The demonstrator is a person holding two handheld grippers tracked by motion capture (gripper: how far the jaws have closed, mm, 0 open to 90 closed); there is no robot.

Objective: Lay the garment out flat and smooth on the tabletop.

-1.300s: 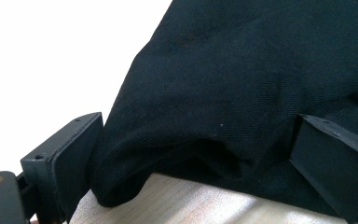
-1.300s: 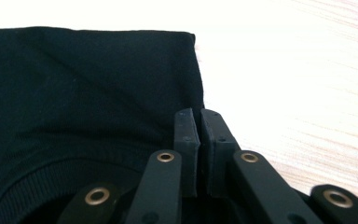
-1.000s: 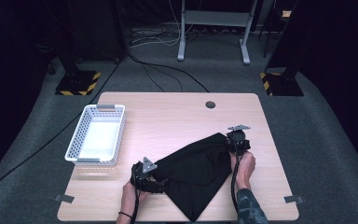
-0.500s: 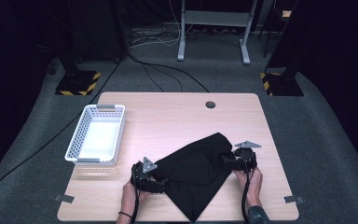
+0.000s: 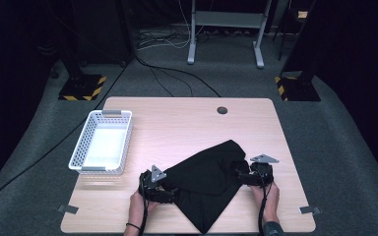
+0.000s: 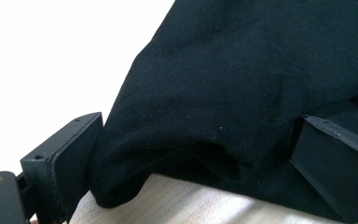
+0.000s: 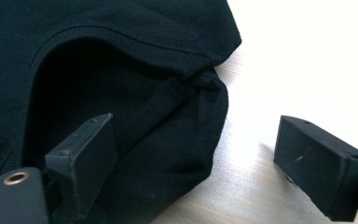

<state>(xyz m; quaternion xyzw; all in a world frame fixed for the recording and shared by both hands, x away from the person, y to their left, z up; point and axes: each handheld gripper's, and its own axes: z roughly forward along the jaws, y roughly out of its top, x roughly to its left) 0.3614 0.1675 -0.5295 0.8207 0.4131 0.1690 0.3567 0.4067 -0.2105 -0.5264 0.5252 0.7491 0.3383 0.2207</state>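
one black garment lies crumpled at the lower centre of the counter, two tongs flanking it. the left tongs stand apart with a fold of cloth bulging between them. the right tongs have just been opening and stand wide, the garment's edge between them, unpressed. one empty white basket sits left of centre, well apart.

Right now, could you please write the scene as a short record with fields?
garment: black cloth, folded to a rough triangle on the table
left tool: jaws spread wide around a fold of the cloth's left edge
right tool: jaws have just been opening, open, the cloth's ribbed edge between them but not pinched
basket: white basket, left of the cloth, nothing in it
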